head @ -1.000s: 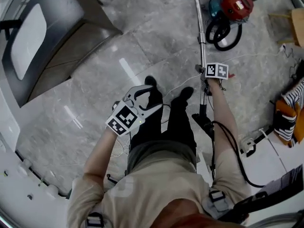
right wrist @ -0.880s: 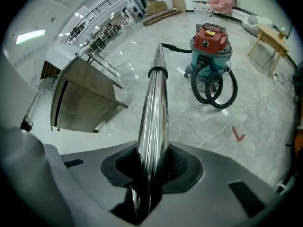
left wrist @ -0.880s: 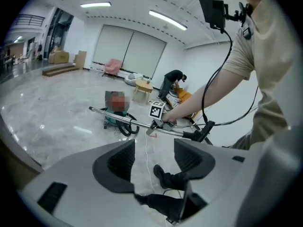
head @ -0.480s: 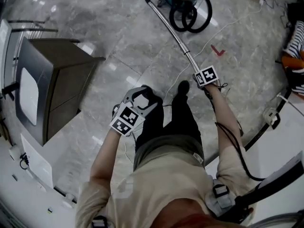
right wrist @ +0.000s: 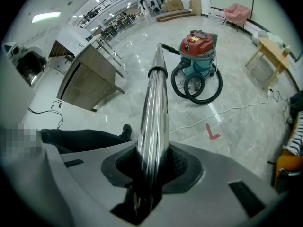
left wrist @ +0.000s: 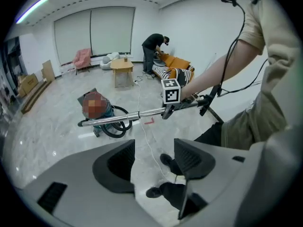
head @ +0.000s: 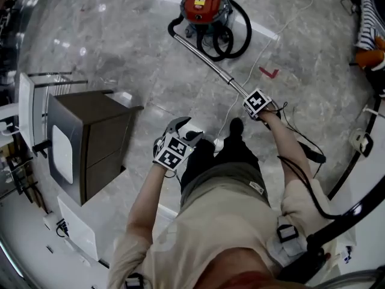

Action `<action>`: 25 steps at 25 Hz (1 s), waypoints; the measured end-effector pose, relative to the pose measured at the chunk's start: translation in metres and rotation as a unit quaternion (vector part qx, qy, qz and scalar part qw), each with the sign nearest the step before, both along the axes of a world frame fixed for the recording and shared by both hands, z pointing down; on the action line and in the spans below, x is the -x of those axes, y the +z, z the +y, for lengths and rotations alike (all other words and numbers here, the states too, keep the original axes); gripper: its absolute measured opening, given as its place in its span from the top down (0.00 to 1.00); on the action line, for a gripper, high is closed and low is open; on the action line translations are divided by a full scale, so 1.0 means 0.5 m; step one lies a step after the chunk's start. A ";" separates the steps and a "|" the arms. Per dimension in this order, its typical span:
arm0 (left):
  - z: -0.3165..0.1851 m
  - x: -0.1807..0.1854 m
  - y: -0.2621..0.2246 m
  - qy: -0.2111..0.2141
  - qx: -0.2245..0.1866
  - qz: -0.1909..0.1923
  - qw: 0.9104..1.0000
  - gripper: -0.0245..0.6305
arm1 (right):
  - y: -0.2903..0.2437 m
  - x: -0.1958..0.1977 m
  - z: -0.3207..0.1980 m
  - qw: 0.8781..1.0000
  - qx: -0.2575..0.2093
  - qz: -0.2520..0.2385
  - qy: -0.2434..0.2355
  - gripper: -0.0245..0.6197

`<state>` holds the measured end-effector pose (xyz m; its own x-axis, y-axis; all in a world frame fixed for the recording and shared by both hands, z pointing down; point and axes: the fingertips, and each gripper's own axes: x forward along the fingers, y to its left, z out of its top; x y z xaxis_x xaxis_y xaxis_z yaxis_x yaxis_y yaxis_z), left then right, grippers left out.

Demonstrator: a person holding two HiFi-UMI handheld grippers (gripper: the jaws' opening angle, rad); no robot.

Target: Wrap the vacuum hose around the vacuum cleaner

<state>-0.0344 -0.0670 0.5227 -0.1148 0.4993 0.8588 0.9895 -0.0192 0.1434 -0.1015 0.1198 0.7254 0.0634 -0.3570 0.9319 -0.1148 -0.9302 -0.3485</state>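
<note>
Red vacuum point(head: 203, 5) at far end of floor point(head: 120, 53), black hose point(head: 231, 41) coiled just beside it. From there, steel tube point(head: 204, 62) slanting to right gripper point(head: 248, 96), jaws clamped on it. Left gripper point(head: 182, 128) lower, jaws apart and empty, only shoes point(left wrist: 155, 192) and floor between. Dark cabinet point(head: 90, 143) at left; white cable point(head: 264, 47) near tube.

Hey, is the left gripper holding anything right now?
No, the left gripper has its jaws apart, with only floor and the person's shoes showing between them.
</note>
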 end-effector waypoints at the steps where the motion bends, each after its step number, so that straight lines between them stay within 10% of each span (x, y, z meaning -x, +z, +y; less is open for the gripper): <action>1: 0.027 -0.005 0.002 0.012 -0.006 0.013 1.000 0.56 | 0.000 0.005 0.011 1.000 0.007 -0.005 -0.009 0.79; 6: 0.165 -0.064 0.048 0.095 -0.033 0.081 0.992 0.56 | 0.023 0.023 0.031 0.996 0.050 -0.041 -0.059 0.79; 10: 0.248 -0.114 0.133 0.230 -0.075 0.123 0.962 0.56 | 0.034 0.010 0.002 0.996 0.043 -0.045 -0.062 0.79; 13: 0.296 -0.112 0.213 0.381 -0.106 0.140 0.908 0.54 | 0.024 0.013 -0.021 0.997 0.025 -0.052 -0.055 0.79; 16: 0.325 -0.123 0.314 0.522 -0.129 0.153 0.829 0.45 | 0.011 -0.027 -0.045 0.997 0.007 -0.046 -0.054 0.79; 22: 0.341 -0.150 0.486 0.677 -0.156 0.137 0.706 0.44 | -0.018 -0.103 -0.070 0.998 -0.006 -0.049 -0.047 0.79; 25: 0.302 -0.154 0.554 0.707 -0.186 0.092 0.676 0.44 | -0.005 -0.119 -0.062 0.996 0.010 -0.059 -0.060 0.79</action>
<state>0.0427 0.0840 0.7997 -0.1251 -0.2524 0.9595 0.0573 0.9636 0.2610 -0.0420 0.0890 0.7229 -0.0902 -0.3365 0.9374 -0.1854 -0.9191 -0.3477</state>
